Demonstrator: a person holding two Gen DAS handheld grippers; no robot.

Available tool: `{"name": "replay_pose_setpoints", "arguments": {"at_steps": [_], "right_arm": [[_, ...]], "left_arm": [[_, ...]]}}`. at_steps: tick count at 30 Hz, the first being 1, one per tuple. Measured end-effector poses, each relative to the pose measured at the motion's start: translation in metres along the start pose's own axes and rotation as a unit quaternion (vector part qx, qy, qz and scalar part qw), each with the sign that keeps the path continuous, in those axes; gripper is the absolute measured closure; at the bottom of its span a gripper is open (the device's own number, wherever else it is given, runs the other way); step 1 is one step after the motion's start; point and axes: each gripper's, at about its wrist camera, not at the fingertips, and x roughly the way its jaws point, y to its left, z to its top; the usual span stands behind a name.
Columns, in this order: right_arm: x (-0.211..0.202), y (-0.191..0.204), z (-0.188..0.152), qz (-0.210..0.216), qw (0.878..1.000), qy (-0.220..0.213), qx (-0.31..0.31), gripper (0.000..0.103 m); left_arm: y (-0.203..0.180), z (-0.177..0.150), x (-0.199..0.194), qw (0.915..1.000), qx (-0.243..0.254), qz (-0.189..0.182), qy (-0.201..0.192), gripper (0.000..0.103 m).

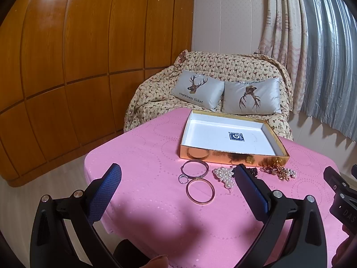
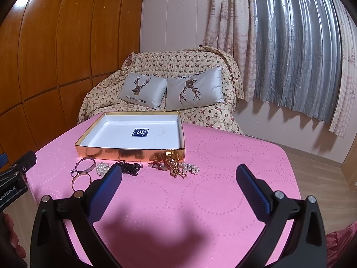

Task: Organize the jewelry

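Left gripper point(image 1: 177, 175) is hovering above the near part of the pink tablecloth point(image 1: 138, 156), tilted slightly downward, fingers pointing toward the gold box point(image 1: 232, 157). Right gripper point(image 2: 179, 175) is hovering at a similar tilt just to its right — its black body is showing at the right edge of the left wrist view.

Room for moving: ahead of the right gripper, and to its right, the cloth is running bare out to the rounded table edge. The jewelry is lying in a row ahead of both grippers, just in front of the box's near wall.

Both grippers are standing wide apart, blue pads point(image 1: 104, 192) gripping nothing and touching nothing.

Between the left fingers, from its view: a silver bangle point(image 1: 196, 168), a small silver ring point(image 1: 183, 179) touching it, and a gold bangle point(image 1: 200, 191) nearest. The pearl cluster point(image 1: 224, 175) is sitting just beside the left gripper's right finger. Ahead-left of the right gripper — a dark bead strand point(image 2: 130, 168); straight ahead, a gold chain tangle point(image 2: 176, 167) with more pearls point(image 2: 189, 168). The box's white interior is holding only a blue square label point(image 2: 139, 132).
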Motion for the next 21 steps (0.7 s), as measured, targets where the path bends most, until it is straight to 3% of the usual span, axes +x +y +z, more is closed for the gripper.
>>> {"name": "replay_pose_setpoints", "arguments": {"at_steps": [21], "right_arm": [[0.0021,0.0008,0.0001,0.001,1.0,0.002,-0.002,0.103]], "left_arm": [[0.0,-0.0024,-0.0003,1.0,0.0,0.0,0.0,0.005]]}}
